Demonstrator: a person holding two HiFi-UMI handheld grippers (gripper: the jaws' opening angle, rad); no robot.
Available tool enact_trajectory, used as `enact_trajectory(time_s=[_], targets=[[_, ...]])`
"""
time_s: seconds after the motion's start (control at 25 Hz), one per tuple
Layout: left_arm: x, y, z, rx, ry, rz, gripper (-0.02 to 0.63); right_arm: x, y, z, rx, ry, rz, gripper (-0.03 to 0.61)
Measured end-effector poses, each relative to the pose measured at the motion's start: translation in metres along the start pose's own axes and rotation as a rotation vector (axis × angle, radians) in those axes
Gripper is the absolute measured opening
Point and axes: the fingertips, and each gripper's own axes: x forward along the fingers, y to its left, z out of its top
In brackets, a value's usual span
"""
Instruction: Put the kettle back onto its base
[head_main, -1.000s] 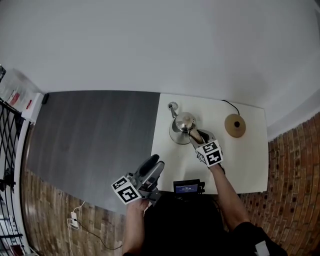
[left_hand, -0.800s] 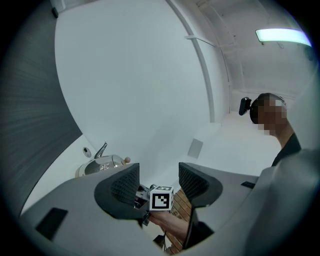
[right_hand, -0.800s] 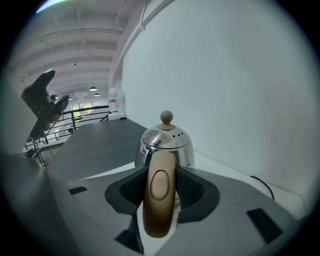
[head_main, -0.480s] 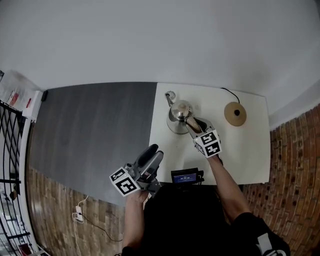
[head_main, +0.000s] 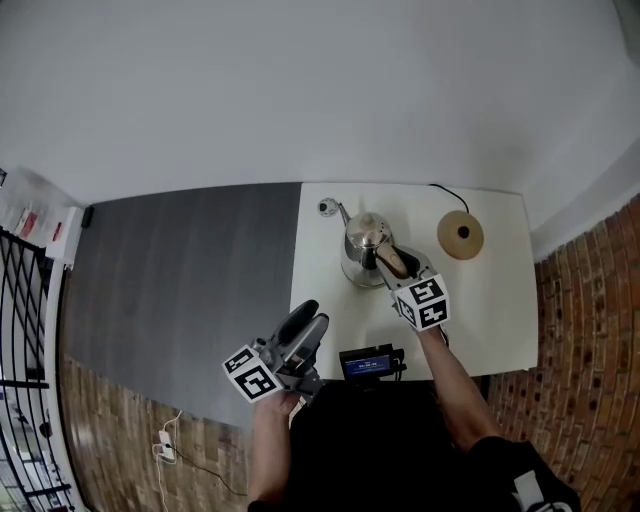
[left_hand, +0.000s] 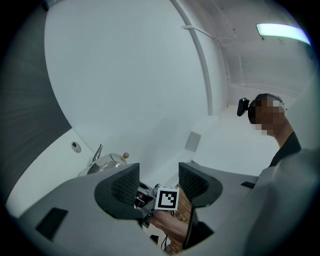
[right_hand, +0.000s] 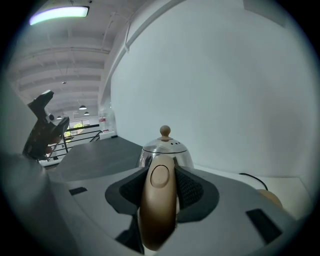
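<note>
Right tool (right_hand: 159, 186) clamps the kettle (head_main: 366, 243) by its handle (right_hand: 158, 210); base (head_main: 460, 235) apart, near the table (head_main: 490, 325) edge.

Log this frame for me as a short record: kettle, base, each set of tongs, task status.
kettle: steel, left of base, apart from it
base: round, tan, bare, corded, on white table
right tongs: shut on kettle handle
left tongs: open, empty, near table's front-left corner
status: kettle not yet on base
</note>
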Motion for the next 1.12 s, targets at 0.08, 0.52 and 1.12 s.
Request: enact_trajectory(time_s=[0.08, 0.52, 1.12], targets=[[0.008, -0.001, -0.004, -0.003, 0.015, -0.013, 0.245, -0.011, -0.01, 0.001, 0.01, -0.011, -0.019, 0.153], [0.059, -0.011, -0.028, -0.017, 0.116, -0.093, 0.245, -0.086, -0.092, 0.008, 0.11, -0.092, -0.19, 0.153], [0.102, -0.021, -0.049, -0.014, 0.175, -0.125, 0.245, -0.153, -0.205, 0.002, 0.201, -0.16, -0.415, 0.153]])
